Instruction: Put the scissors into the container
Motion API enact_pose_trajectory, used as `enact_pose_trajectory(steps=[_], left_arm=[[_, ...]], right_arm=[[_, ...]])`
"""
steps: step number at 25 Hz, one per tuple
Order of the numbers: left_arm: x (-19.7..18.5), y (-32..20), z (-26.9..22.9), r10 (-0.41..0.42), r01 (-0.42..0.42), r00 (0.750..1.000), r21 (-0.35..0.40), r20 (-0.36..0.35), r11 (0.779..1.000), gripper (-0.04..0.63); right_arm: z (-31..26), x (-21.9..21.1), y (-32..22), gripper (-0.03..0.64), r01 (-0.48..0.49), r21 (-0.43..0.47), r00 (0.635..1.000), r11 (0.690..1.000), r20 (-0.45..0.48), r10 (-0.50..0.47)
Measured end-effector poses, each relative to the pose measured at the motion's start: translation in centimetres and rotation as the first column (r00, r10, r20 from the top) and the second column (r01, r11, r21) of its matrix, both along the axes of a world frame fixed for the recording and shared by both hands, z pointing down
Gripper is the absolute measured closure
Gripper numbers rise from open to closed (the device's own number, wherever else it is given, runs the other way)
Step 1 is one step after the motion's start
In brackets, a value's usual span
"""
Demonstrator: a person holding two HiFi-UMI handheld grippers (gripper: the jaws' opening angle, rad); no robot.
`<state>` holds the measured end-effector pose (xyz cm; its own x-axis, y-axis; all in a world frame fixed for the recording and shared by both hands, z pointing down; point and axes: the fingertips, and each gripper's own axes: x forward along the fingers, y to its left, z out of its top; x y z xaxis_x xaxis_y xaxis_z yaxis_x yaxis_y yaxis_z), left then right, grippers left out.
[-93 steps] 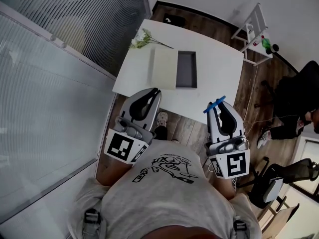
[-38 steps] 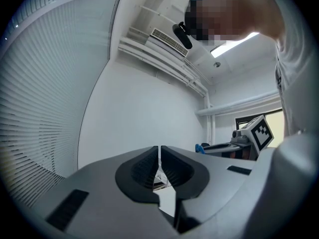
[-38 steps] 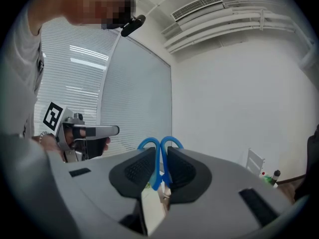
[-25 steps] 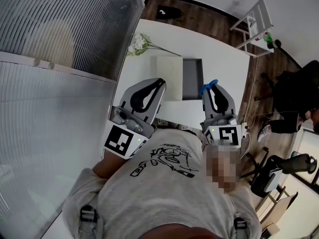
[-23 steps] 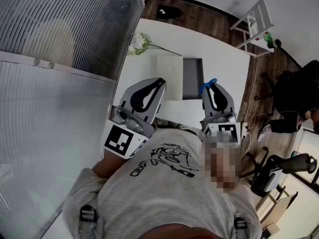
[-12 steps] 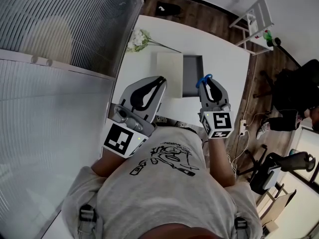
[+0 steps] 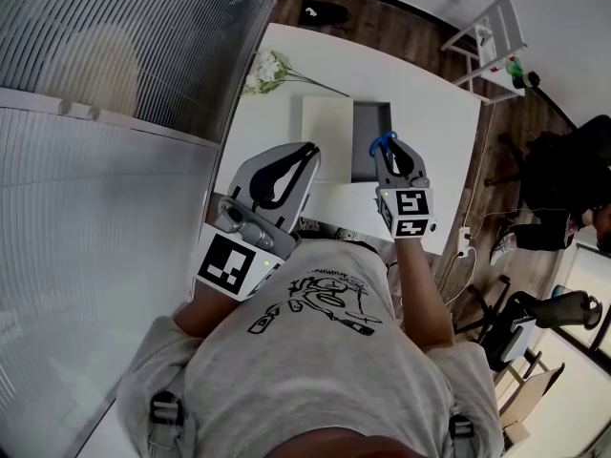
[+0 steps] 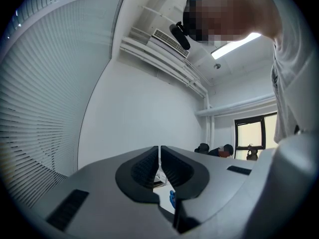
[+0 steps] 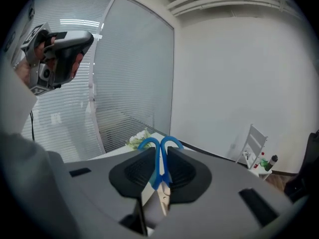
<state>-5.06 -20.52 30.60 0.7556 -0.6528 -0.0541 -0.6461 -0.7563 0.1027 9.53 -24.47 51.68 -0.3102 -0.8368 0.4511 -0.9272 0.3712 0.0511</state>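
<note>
One claw (image 7: 386,153) (right) grips scissors (image 9: 160,156), near container (image 7: 366,130)

No readable text, labels or numbers

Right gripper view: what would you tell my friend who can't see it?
The right gripper has its jaws shut on blue-handled scissors, the handle loops poking out past the tips. Behind lie white flowers, and the left gripper shows at upper left.
</note>
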Motion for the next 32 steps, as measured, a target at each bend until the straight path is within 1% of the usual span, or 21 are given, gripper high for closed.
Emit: enact_pose_trajectory(steps=[3,7,13,16,26,29,32], left_arm=[[-0.1,0.0,0.1,-0.002,0.002,1.0,-0.004,0.001,1.0,0.565],[-0.3,-0.3,0.0,-0.005,0.005,1.0,-0.005,0.003,1.0,0.565],[-0.6,-0.6,0.5,-0.012,0.012,1.0,-0.024,0.011,1.0,0.565],[-0.7,-0.9,0.5,-0.016,0.016,1.0,-0.016,0.006,1.0,0.565],[-0.8,-1.8,1.0,-0.024,0.024,1.0,-0.029,0.008,0.999,0.565],[-0.7,-2.0,1.1,-0.023,0.024,1.0,-0.045,0.013,0.999,0.565],[-0.6,-2.4,1.0,-0.025,0.026,1.0,-0.034,0.007,0.999,0.565]], right_arm=[[2.0,0.4,-0.6,0.534,-0.001,-0.031,1.0,1.0,-0.018,0.0],[3.9,0.5,-1.3,0.534,-0.005,-0.075,1.0,0.997,-0.016,0.004],[6.5,0.6,-2.2,0.534,-0.006,-0.121,1.0,0.993,-0.03,0.003],[7.8,0.8,-2.6,0.534,-0.008,-0.14,0.999,0.99,-0.045,0.002],[11.6,1.2,-3.7,0.534,-0.017,-0.216,0.999,0.976,-0.051,0.006],[12.6,1.6,-3.9,0.534,-0.022,-0.233,0.998,0.972,-0.058,0.009],[13.3,1.6,-4.0,0.534,-0.025,-0.261,0.999,0.965,-0.051,0.012]])
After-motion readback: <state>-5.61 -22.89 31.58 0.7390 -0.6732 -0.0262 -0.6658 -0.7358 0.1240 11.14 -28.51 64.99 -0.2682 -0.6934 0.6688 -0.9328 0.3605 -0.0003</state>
